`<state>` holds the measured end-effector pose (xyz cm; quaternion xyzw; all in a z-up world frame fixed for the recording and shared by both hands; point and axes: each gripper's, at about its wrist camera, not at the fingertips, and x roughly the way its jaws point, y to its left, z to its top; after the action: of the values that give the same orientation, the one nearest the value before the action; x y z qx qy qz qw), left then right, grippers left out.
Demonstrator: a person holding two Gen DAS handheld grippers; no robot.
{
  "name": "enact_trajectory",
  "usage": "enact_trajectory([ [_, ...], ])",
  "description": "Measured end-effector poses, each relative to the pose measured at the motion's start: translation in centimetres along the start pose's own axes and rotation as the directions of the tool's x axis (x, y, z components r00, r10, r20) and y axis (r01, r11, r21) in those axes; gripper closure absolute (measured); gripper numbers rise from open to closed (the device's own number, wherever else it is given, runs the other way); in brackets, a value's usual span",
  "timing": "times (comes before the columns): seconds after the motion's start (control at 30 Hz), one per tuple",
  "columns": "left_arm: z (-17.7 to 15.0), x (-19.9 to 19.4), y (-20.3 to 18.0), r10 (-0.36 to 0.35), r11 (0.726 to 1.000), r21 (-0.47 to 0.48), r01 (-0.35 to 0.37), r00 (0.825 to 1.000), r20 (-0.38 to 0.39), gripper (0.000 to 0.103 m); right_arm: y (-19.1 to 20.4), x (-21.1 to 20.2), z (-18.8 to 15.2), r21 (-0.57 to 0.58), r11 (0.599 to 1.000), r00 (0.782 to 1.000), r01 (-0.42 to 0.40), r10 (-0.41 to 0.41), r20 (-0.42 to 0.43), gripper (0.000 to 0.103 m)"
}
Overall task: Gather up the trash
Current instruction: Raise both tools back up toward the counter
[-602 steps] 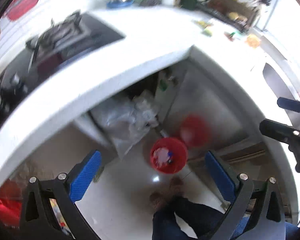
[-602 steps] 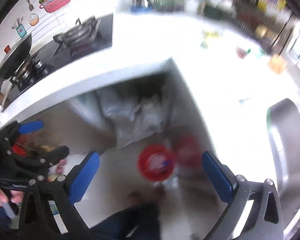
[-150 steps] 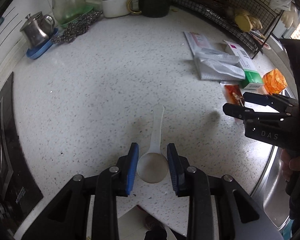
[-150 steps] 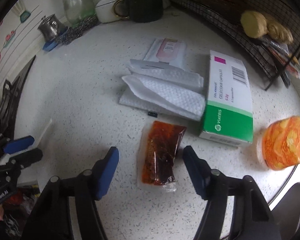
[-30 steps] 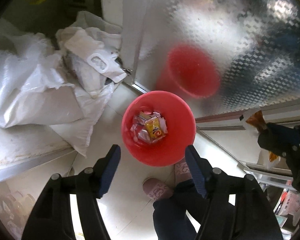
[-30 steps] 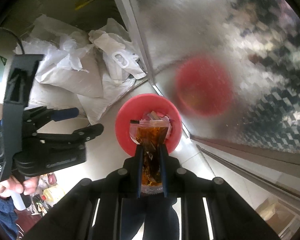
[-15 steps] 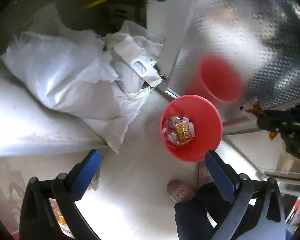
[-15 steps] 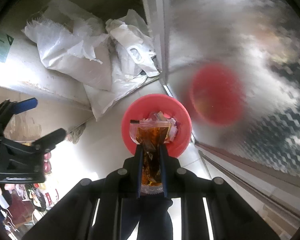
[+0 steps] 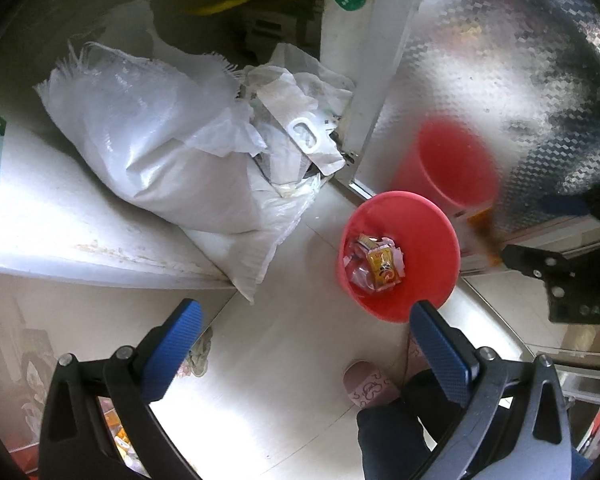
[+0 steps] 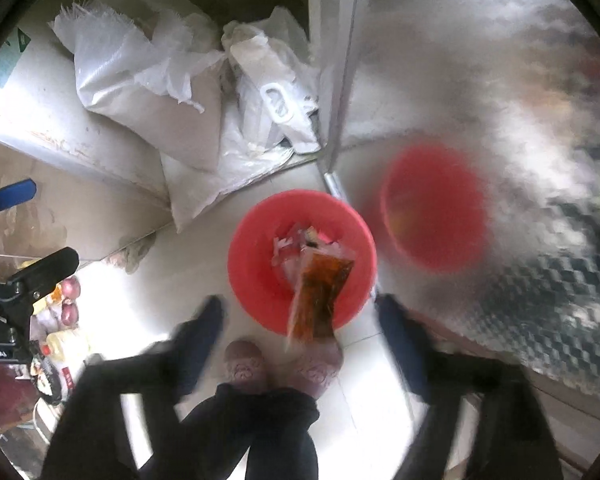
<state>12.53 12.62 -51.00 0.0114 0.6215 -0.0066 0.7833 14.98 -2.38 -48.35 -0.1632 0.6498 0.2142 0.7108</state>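
Right wrist view: my right gripper (image 10: 300,316) has just been opening, jaws wide, and the brown sauce packet (image 10: 320,292) hangs loose between them, touching neither pad, above the red bin (image 10: 256,280) on the floor. My left gripper (image 9: 300,344) stands spread wide and empty, left of the bin, near the white sacks (image 9: 148,148).
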Motion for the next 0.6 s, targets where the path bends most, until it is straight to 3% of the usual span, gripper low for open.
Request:
enact_trajectory([
  [0.27, -1.1, -5.1, 0.0, 0.04, 0.999, -0.005, -0.04, 0.999, 0.026, 0.0, 0.9, -4.4, -1.1, -0.039, 0.998, 0.998, -0.039, 0.041, 0.045, 0.007],
  [0.43, -1.3, -12.6, 0.1, 0.08, 0.997, -0.016, -0.079, 0.994, 0.072, 0.0, 2.1, -11.7, -1.8, -0.044, 0.998, 0.991, -0.052, 0.057, 0.119, 0.003],
  [0.6, -0.5, -21.9, -0.5, 0.112, 0.994, -0.019, -0.111, 0.984, 0.137, 0.0, 2.9, -21.6, -2.2, -0.026, 0.998, 0.976, -0.057, 0.062, 0.208, 0.001],
])
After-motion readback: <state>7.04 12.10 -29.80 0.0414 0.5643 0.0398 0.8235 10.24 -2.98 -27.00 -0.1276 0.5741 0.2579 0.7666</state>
